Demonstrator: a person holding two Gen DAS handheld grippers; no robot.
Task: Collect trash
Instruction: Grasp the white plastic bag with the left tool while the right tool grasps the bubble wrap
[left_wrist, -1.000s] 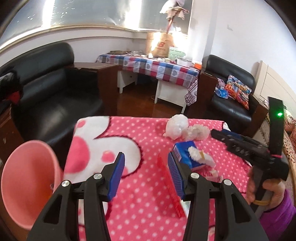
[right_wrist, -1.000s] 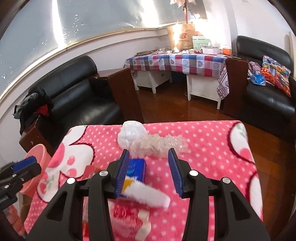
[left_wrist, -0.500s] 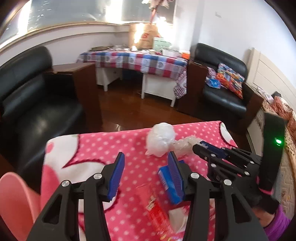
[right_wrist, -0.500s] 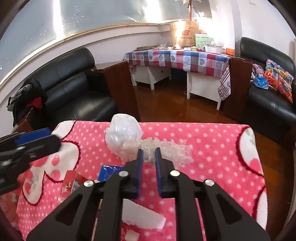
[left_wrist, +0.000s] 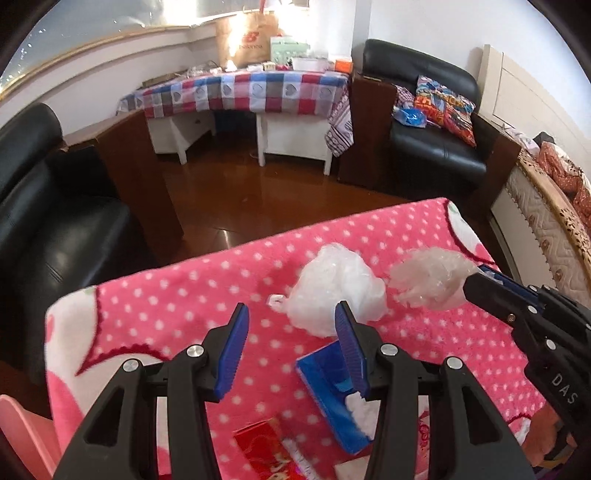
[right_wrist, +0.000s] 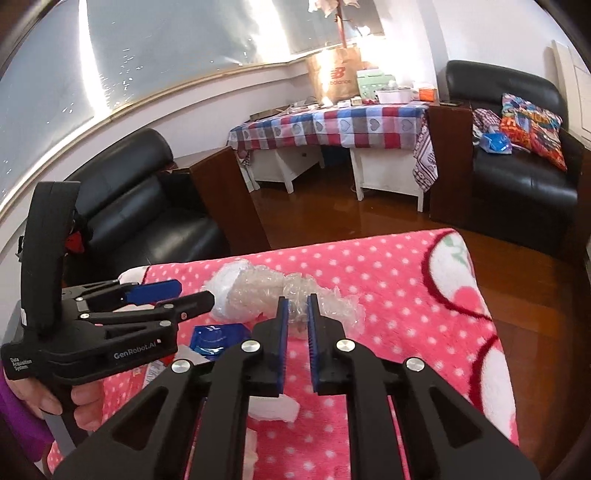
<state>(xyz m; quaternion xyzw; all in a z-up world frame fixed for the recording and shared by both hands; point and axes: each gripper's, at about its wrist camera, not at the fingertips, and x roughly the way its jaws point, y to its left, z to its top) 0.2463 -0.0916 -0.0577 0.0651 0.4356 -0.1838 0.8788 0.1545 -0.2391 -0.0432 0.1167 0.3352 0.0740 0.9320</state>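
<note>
My right gripper (right_wrist: 296, 306) is shut on a strip of clear bubble wrap (right_wrist: 273, 291), which shows as a crumpled clump (left_wrist: 430, 280) at the gripper tip (left_wrist: 476, 284) in the left wrist view. A crumpled white plastic bag (left_wrist: 334, 290) lies on the pink dotted blanket (left_wrist: 184, 295), just beyond my open, empty left gripper (left_wrist: 291, 325); the bag also shows in the right wrist view (right_wrist: 227, 284). A blue packet (left_wrist: 328, 380) with white tissue (left_wrist: 360, 408) lies under the left gripper's right finger. A red wrapper (left_wrist: 262, 445) lies nearer me.
A pink bin (left_wrist: 22, 439) stands at the blanket's left edge. White tissue pieces (right_wrist: 273, 406) lie under the right gripper. Black sofas (left_wrist: 48, 221) and a chequered table (left_wrist: 240, 92) stand beyond the wooden floor.
My right gripper has shut on the bubble wrap and holds it. My left gripper has swung right toward the white bag and stays open.
</note>
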